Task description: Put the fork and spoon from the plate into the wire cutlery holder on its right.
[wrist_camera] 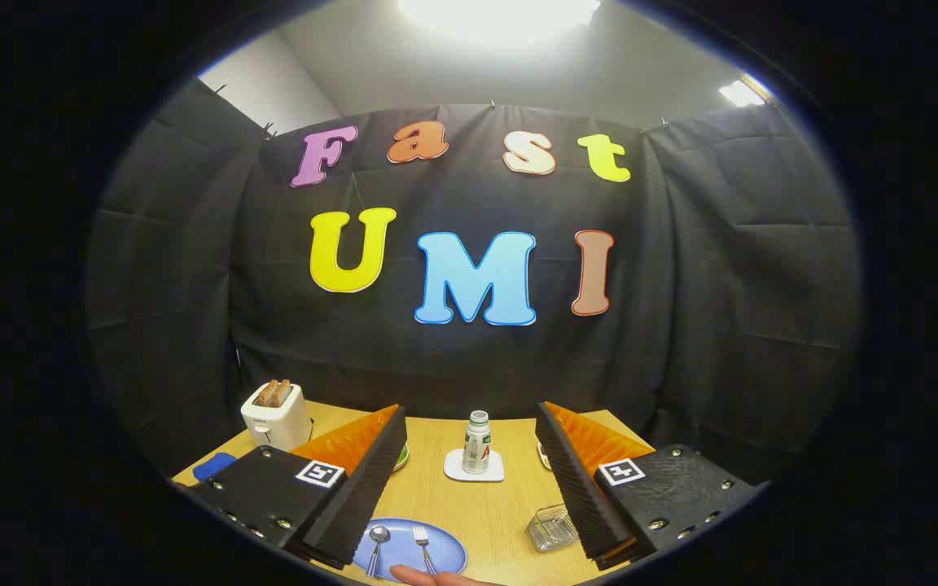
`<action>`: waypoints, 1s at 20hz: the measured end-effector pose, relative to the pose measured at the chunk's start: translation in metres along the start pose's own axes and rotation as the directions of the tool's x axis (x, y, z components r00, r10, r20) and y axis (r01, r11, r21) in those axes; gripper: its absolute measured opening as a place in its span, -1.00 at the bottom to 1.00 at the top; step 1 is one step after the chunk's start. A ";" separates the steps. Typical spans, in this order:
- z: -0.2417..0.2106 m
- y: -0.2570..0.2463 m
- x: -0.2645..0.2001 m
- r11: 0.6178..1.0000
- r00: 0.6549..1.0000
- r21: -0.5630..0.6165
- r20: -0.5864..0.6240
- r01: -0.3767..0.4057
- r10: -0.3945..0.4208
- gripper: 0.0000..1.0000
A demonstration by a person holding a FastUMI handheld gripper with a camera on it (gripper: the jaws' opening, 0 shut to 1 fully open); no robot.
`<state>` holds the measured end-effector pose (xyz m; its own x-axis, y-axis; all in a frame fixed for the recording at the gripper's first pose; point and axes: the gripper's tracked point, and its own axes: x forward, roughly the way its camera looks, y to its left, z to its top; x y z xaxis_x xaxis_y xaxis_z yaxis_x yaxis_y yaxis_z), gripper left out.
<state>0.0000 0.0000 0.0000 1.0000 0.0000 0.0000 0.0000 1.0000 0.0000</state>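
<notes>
A blue plate (pixel 444 547) lies on the wooden table, low between my fingers. On it rest a spoon (pixel 377 539) to the left and a fork (pixel 422 540) to the right, handles toward me. The wire cutlery holder (pixel 553 527) stands to the plate's right, close to my right finger. My gripper (pixel 469 427) is open and held high above the table, with nothing between its fingers (pixel 363 480). A person's fingertip (pixel 428 577) touches the plate's near rim.
A white toaster (pixel 277 415) with bread slices stands at the back left. A small bottle (pixel 477 442) sits on a white coaster (pixel 474 468) mid-table. A blue cloth (pixel 213 465) lies near the left edge. Something green peeks out behind the left finger.
</notes>
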 end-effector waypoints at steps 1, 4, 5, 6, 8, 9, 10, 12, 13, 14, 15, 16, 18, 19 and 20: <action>0.000 -0.001 -0.001 1.000 1.000 -0.001 -0.001 0.003 -0.003 0.95; -0.006 -0.003 -0.002 1.000 1.000 -0.004 -0.012 0.006 -0.006 0.95; -0.006 -0.004 -0.002 1.000 1.000 -0.005 -0.013 0.009 -0.009 0.95; -0.007 -0.004 0.000 1.000 1.000 -0.005 -0.012 0.010 -0.010 0.95; -0.013 -0.004 0.003 1.000 1.000 -0.004 -0.023 0.010 -0.010 0.95; -0.015 -0.003 0.005 1.000 1.000 -0.004 -0.030 0.006 -0.006 0.95; -0.016 -0.002 0.005 1.000 1.000 0.004 -0.030 -0.002 0.002 0.95; -0.013 -0.001 0.007 1.000 1.000 0.021 -0.018 -0.001 0.001 0.95; -0.012 0.000 0.008 1.000 1.000 0.022 -0.014 -0.004 0.004 0.95; -0.013 0.003 0.008 1.000 1.000 0.020 -0.010 -0.011 0.012 0.95; -0.013 0.006 0.008 1.000 1.000 0.014 -0.004 -0.022 0.022 0.95; -0.016 0.010 0.010 0.999 0.999 0.007 -0.005 -0.036 0.036 0.95; -0.027 0.018 0.010 0.998 0.997 -0.005 -0.034 -0.067 0.067 0.95; -0.033 0.023 0.010 0.995 0.994 -0.004 -0.054 -0.097 0.096 0.95; -0.038 0.030 0.009 0.993 0.990 0.002 -0.075 -0.121 0.121 0.95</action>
<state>0.0093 0.0304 -0.0381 0.9898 0.1207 -0.0751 -0.1209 0.9927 0.0025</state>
